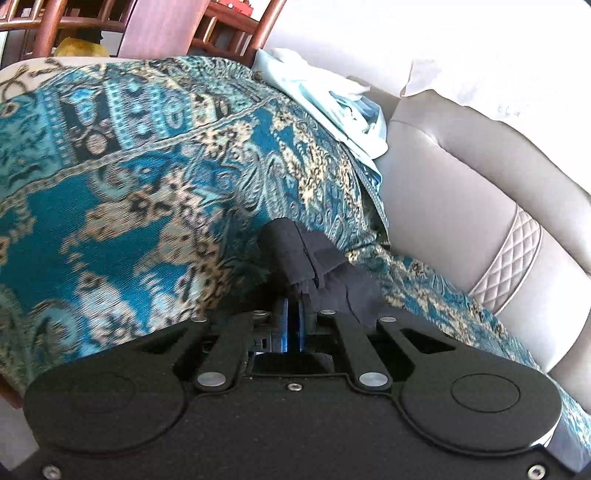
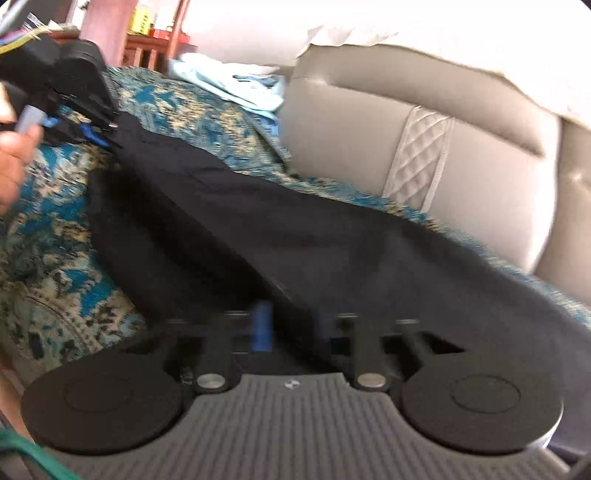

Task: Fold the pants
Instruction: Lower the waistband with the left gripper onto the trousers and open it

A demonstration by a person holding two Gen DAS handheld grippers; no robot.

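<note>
**Black pants stretched between my two grippers over the patterned throw**

I am working over the teal patterned throw [image 1: 129, 177], which is covering the seat of the beige leather sofa [image 1: 461, 192]; everything below is placed relative to that throw. The sofa's backrest is rising along the throw's far right edge, with a quilted white strip [image 2: 421, 155] running down it.

The black pants [image 2: 280, 236] are lying across the throw in a long dark band, running from the far left of the throw toward its near right side, slightly lifted at both ends and sagging onto the throw in between.

At the throw's far corner, against the backrest, a pale blue pile of cloth [image 1: 332, 107] is resting. Behind the throw, dark wooden chairs [image 1: 147, 26] are standing.

My right gripper [image 2: 295, 328] is clenching the near end of the pants, the fabric passing between its blue pads, though the picture is blurred there. My left gripper [image 1: 293, 321] is pinching a bunched fold of the pants above the middle of the throw, pads nearly together on the cloth. In the right wrist view it is showing at the throw's far left, with my left hand [image 2: 14, 166] beside it.
</note>
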